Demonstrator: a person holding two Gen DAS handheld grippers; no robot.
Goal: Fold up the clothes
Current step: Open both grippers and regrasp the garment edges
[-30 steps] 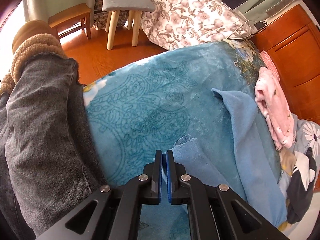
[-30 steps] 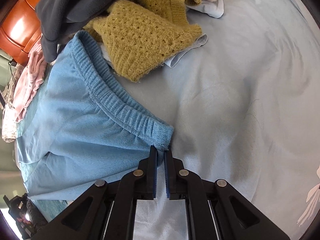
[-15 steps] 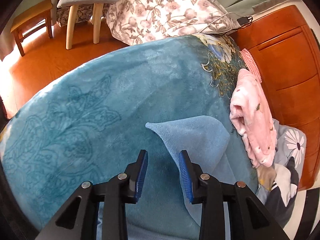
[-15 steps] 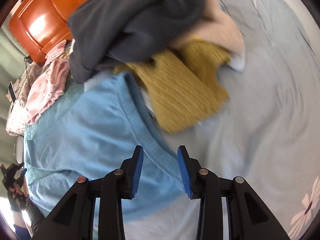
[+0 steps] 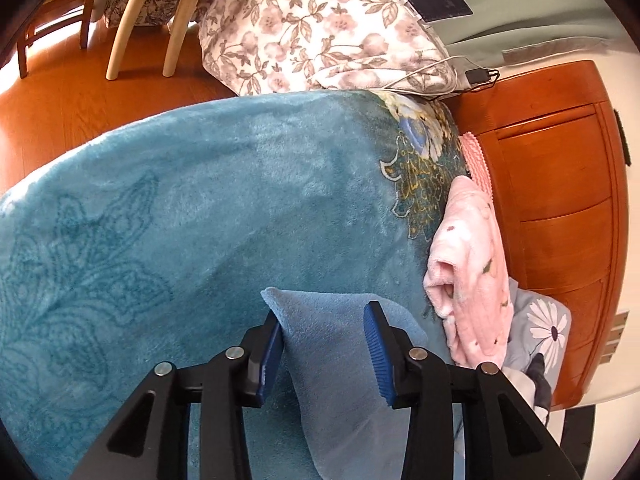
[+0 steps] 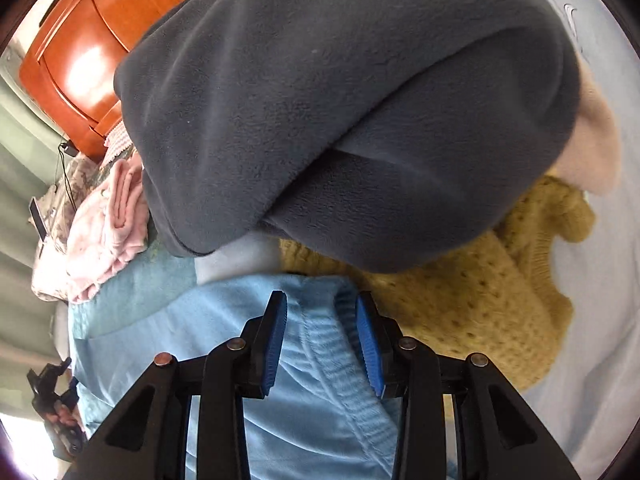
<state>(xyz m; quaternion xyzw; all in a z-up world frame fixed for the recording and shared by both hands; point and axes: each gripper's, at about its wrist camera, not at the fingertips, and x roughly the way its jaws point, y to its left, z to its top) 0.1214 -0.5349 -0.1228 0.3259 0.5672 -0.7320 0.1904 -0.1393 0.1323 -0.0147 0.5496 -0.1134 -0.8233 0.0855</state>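
the teal plush blanket (image 5: 208, 208) with its butterfly pattern covered most of the bed in the left wrist view. no brand or writing could be read anywhere; a dark card (image 5: 438, 2) on the floral quilt (image 5: 316, 28) carried marks too small to make out. one orange wooden dresser (image 5: 560, 216) stood beside the bed. in the right wrist view one dark grey fleece garment (image 6: 340, 112) topped the clothes pile, overlapping one mustard knit sweater (image 6: 492, 296) and a pale pink garment (image 6: 588, 152). one light blue garment (image 6: 248, 380) lay flat on the bed just below them, its ribbed waistband running between the pads of the right gripper (image 6: 322, 340), which had just narrowed a little and stood spread, not pressing the cloth. the left gripper (image 5: 324, 350) had just been opening and stood spread around the garment's raised corner, the left pad touching its edge. one pink floral garment (image 5: 468, 264) lay crumpled near the dresser. one stool (image 5: 168, 4) stood on the wooden floor.
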